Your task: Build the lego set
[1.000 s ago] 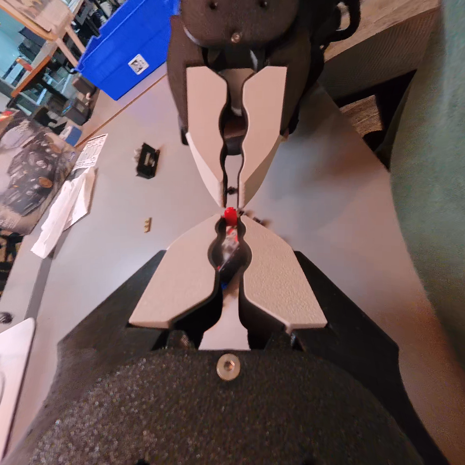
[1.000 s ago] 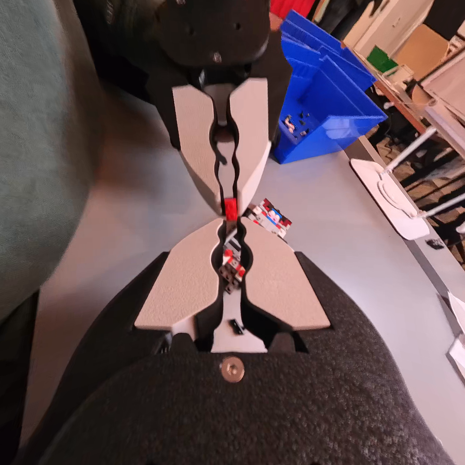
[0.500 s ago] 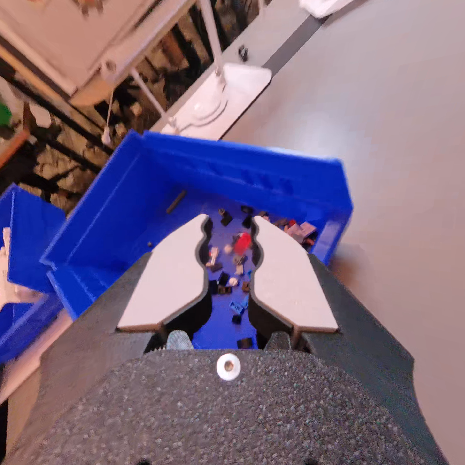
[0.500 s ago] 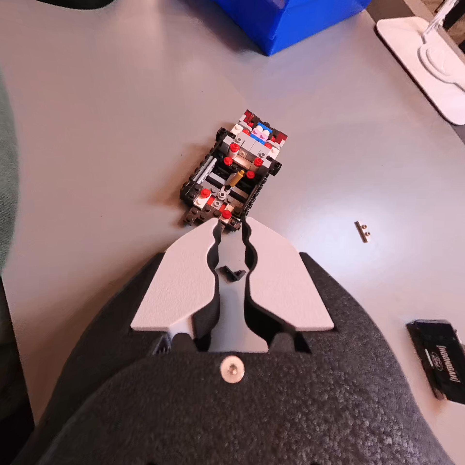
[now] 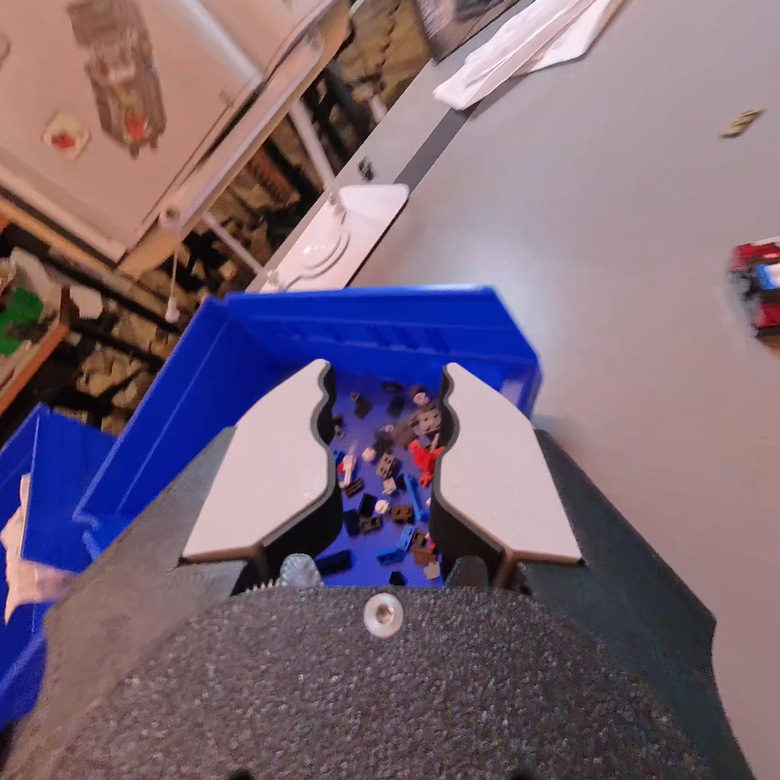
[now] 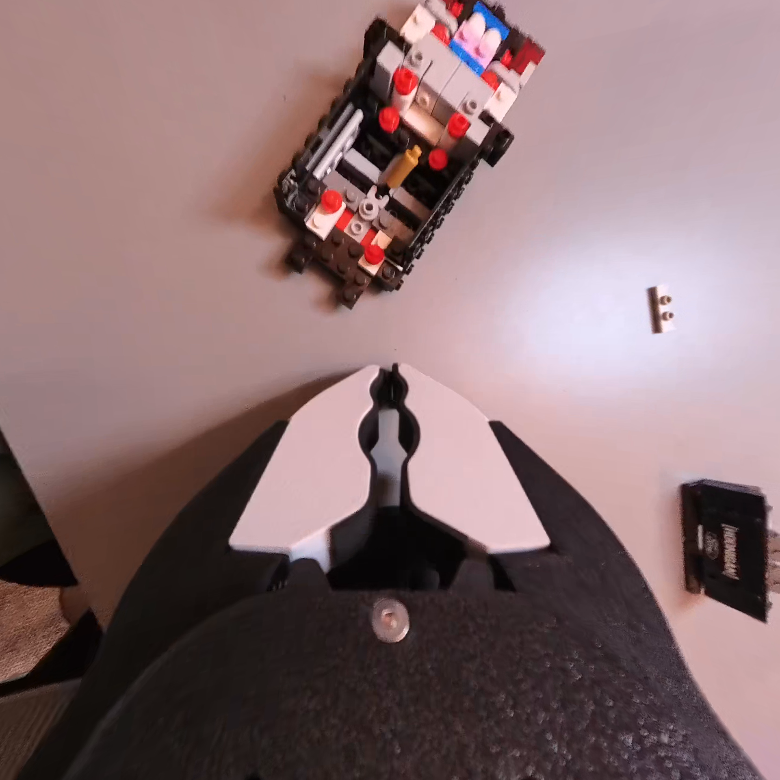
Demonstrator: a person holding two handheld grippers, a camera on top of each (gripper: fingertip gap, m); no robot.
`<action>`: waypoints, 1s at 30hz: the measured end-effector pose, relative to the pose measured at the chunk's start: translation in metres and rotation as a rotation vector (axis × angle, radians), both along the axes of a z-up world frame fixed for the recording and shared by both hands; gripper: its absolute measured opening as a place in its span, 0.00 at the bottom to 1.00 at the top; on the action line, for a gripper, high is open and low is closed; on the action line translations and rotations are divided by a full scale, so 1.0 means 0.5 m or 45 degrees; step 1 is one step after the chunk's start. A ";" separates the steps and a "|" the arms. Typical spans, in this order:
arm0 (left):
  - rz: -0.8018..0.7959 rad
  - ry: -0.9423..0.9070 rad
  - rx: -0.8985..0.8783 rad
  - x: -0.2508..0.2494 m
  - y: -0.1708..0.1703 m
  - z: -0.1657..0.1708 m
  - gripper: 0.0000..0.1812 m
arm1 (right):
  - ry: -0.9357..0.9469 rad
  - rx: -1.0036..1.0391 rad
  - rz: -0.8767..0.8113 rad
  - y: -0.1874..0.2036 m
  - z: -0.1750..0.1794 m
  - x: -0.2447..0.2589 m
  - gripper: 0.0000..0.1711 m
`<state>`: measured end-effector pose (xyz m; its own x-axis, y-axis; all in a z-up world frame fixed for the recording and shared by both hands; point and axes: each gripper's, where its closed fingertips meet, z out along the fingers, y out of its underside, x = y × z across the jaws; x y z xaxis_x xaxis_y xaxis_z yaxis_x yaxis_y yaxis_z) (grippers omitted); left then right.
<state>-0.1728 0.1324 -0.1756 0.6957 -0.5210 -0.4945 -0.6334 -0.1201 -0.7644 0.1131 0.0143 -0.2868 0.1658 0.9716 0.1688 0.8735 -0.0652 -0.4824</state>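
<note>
The left gripper [image 5: 385,375] hangs over the blue bin [image 5: 380,325] at centre frame, fingers spread wide and holding nothing. Between them, on the bin floor, lies a scatter of loose pieces [image 5: 388,477]: black, grey, white and blue bits, and a red cluster [image 5: 424,458] close against the right-hand finger. A second blue bin [image 5: 38,485] sits at the lower left. On the far right edge of that view, blurred, the lego model [image 5: 759,291] rests on the grey tabletop [image 5: 612,211], with white papers [image 5: 527,50] at the upper right.

In the right wrist view, the model [image 6: 401,152] sits in the upper middle of the frame, a black base with grey and white blocks, red round studs and a small gold part in the centre. The right gripper [image 6: 393,371] is below it, well apart, fingers drawn nearly together. Something thin and dark shows in the slit at the tips, but I can't tell whether it is a piece. A small tan plate [image 6: 662,310] lies loose at right, and a black rectangular piece [image 6: 726,553] at the lower right edge.

This looks like the fetch step: choosing the next part from the bin. The next move calls for lowering onto one piece, clear of its neighbours, and closing gently; in that clutter, pinching two at once is the risk.
</note>
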 end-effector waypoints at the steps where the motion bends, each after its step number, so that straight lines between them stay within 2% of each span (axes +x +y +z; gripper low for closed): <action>1: -0.086 0.004 0.014 0.023 -0.014 0.004 0.22 | -0.002 0.010 0.010 0.003 0.001 0.000 0.02; 4: -0.371 0.002 0.019 0.105 -0.071 0.000 0.17 | -0.002 0.053 -0.022 0.029 0.004 0.007 0.02; 7: -0.603 0.020 -0.096 0.176 -0.130 -0.041 0.16 | 0.068 0.091 -0.081 0.062 0.020 0.007 0.02; 10: -0.846 0.044 -0.309 0.232 -0.204 -0.101 0.13 | 0.183 0.125 -0.142 0.100 0.042 0.000 0.02; 13: -0.971 0.053 -0.424 0.279 -0.254 -0.140 0.12 | 0.286 0.103 -0.182 0.130 0.052 -0.013 0.02; 19: -1.009 0.137 -0.495 0.350 -0.286 -0.200 0.17 | 0.428 0.012 -0.080 0.119 0.062 -0.055 0.02; 30: -0.923 0.135 -0.489 0.385 -0.235 -0.211 0.18 | 0.458 0.053 -0.060 0.104 0.059 -0.028 0.02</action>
<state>0.0199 0.0149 -0.2808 0.0819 -0.9687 -0.2345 -0.7205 0.1050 -0.6854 0.0993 0.0664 -0.2571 0.2659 0.9551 0.1308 0.6442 -0.0751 -0.7611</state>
